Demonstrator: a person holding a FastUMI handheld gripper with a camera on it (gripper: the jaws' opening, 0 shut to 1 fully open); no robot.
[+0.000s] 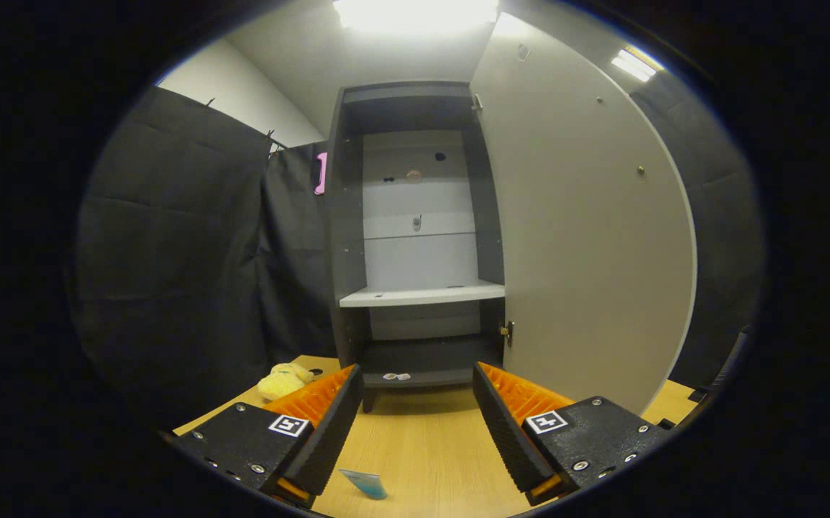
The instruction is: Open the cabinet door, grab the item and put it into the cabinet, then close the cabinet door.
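the gripper (418, 381) hangs over a light wooden table (422, 446), its two fingers spread wide apart with nothing between them but bare tabletop. each finger has a black ribbed inner pad and an orange back, and each black base carries a small square marker. the fingers point straight at the cabinet (415, 237), which stands at the far end of the table, just beyond the fingertips.

the cabinet is tall and dark grey, and its door (587, 230) is swung fully open to the right, showing its pale inner face with a few small screws and a brass hinge near the lower edge. inside, a pale shelf (422, 293) runs across at mid height with nothing resting on it that can be made out. the back panel is light grey with a few small dark marks. two small pale tags sit on the cabinet's bottom ledge.

the item, a soft yellow plush toy (284, 380), lies on the table to the left of the left finger, near the cabinet's left foot and apart from the gripper. a small blue tube (365, 483) lies on the near part of the table, between the finger bases. a pink object (321, 173) hangs at the cabinet's upper left side.
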